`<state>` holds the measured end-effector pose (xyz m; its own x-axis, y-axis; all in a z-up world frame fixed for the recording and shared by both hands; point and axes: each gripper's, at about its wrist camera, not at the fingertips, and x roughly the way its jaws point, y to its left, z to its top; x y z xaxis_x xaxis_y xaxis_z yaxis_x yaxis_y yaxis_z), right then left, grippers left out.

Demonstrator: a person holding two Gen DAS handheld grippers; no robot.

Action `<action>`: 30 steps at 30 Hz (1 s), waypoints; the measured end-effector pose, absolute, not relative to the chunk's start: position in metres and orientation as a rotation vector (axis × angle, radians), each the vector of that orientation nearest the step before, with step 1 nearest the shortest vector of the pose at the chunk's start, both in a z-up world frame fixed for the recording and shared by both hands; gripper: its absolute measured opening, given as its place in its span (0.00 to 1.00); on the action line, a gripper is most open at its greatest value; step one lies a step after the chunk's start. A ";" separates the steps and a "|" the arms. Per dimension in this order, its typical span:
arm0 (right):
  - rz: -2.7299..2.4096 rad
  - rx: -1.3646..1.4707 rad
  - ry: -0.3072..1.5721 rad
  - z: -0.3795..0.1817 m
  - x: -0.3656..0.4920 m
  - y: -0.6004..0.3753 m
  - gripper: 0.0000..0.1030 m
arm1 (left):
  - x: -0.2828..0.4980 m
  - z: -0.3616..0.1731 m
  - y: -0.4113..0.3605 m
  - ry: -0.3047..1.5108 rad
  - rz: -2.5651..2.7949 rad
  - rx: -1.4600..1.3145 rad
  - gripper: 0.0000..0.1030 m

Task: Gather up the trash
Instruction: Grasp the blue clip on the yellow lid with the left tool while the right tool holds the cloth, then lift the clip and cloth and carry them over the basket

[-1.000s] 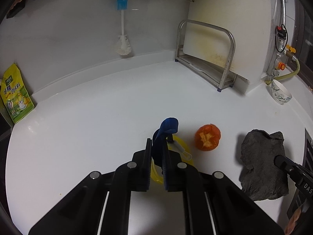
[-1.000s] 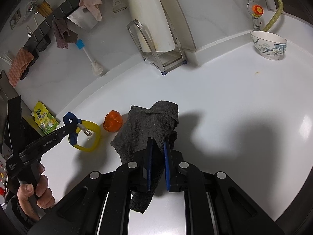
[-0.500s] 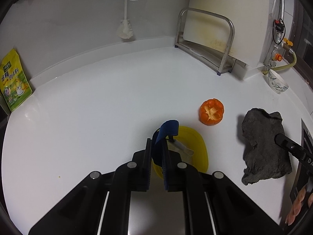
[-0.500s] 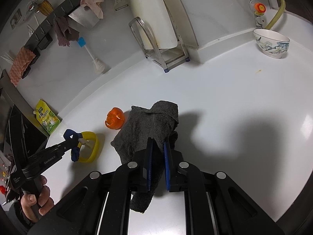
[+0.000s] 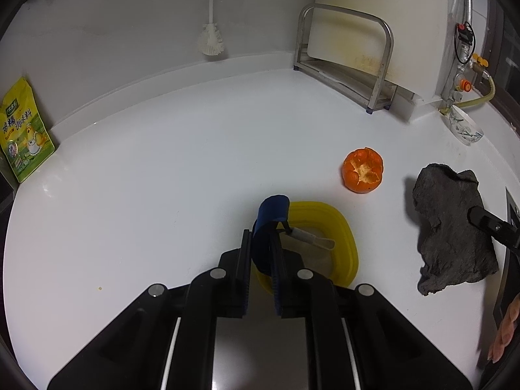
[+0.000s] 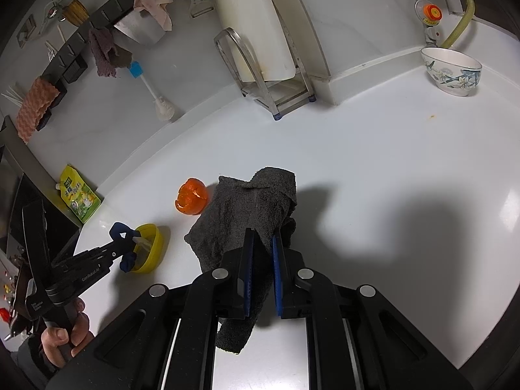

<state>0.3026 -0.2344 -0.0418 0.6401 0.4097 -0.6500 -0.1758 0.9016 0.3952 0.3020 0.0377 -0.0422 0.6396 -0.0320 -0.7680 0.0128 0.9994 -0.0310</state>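
Observation:
My left gripper point(image 5: 261, 238) has the blue loop handle point(image 5: 272, 208) of a yellow tray point(image 5: 345, 237) between its pads, and its jaws are opening. The tray is low on the white counter point(image 5: 162, 178), with a small white piece lying in it. In the right wrist view the left gripper point(image 6: 125, 246) and the tray point(image 6: 153, 243) appear at the left. An orange peel point(image 5: 362, 170) lies beyond the tray, beside a grey cloth point(image 6: 253, 201). My right gripper point(image 6: 261, 239) is shut on that cloth, which drapes onto the counter.
A steel rack point(image 5: 344, 52) holding a white cutting board stands at the back wall. A patterned bowl point(image 6: 451, 71) sits at the far right corner, a yellow seasoning pouch point(image 5: 22, 130) at the far left, and a brush point(image 5: 211, 32) hangs on the wall. A person's hand point(image 6: 61, 341) holds the left gripper.
The left gripper came down and forward with the yellow tray, bringing it low onto the counter near the orange peel. The right gripper and cloth stayed put.

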 end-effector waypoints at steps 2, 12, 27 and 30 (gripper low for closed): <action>0.340 0.311 0.812 -0.042 0.303 -0.235 0.10 | 0.302 -0.041 0.038 0.878 -0.025 -0.024 0.13; 0.342 0.315 0.808 -0.041 0.302 -0.235 0.10 | 0.292 -0.033 0.044 0.820 0.006 -0.006 0.55; 0.342 0.313 0.812 -0.042 0.303 -0.235 0.10 | 0.314 -0.031 0.030 0.811 0.001 -0.015 0.22; 0.344 0.313 0.810 -0.042 0.302 -0.234 0.10 | 0.310 -0.027 0.033 0.799 -0.005 -0.032 0.13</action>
